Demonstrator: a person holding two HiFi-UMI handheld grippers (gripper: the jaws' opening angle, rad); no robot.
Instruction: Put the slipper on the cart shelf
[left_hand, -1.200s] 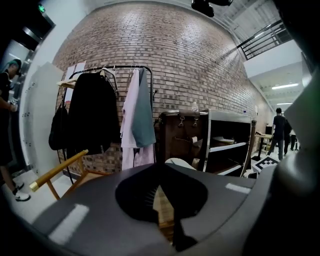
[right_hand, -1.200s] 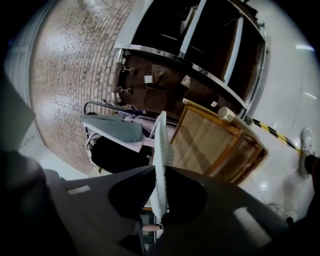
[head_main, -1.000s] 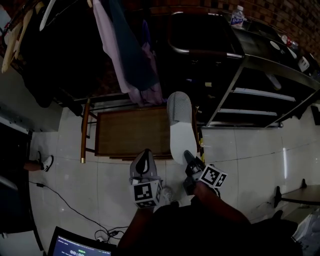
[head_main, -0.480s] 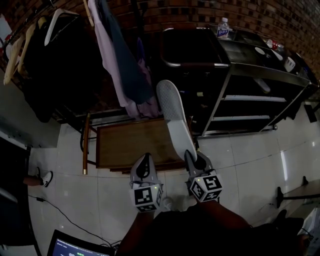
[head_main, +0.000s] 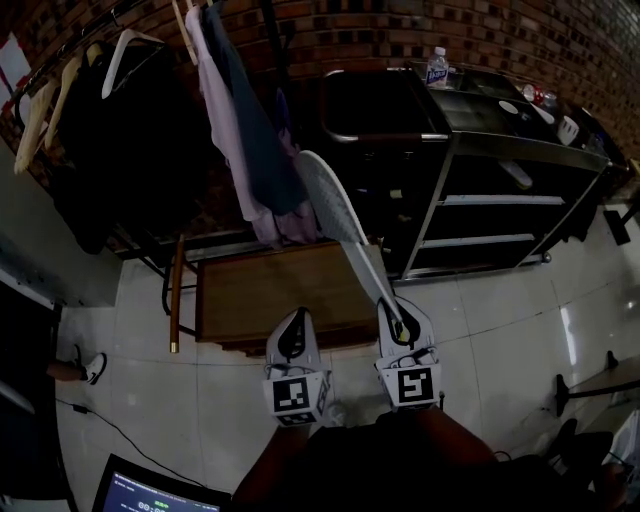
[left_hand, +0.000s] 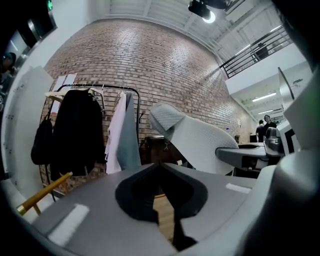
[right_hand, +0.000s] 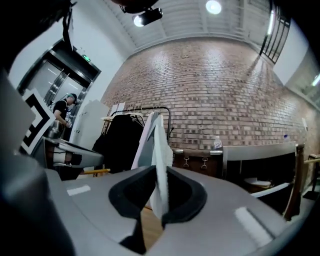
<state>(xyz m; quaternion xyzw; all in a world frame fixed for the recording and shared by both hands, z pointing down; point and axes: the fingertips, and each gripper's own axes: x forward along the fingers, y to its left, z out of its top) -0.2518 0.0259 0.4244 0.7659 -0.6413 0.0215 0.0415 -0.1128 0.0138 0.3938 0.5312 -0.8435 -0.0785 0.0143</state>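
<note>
Jaws on the right gripper (head_main: 396, 322) are pinched tight on the heel end of the slipper (head_main: 335, 215). Jaws on the left gripper (head_main: 292, 335) are closed together with nothing in them.

A second ago the slipper was low, over the bench (head_main: 270, 290), and its flat white sole faced up. Now it is higher and turned up on its edge, so it looks thin from above. Its toe points up and away, toward the cart (head_main: 520, 145). The left gripper has come up only a little and is not helping.

I think this means the pick-up is done and the carry has begun. The slipper is in the air, between the bench and the cart. It is not on a shelf (head_main: 500, 200) yet. It still has to go across to the cart and be let go there.

Counting:
- One slipper.
- Two grippers.
- One cart, with two pale shelves showing under its dark top.
- One bottle (head_main: 436, 66) on the cart top.
- One bench.
- One rack of clothes (head_main: 240, 120). How many clothes hang there is too hard to tell.
</note>
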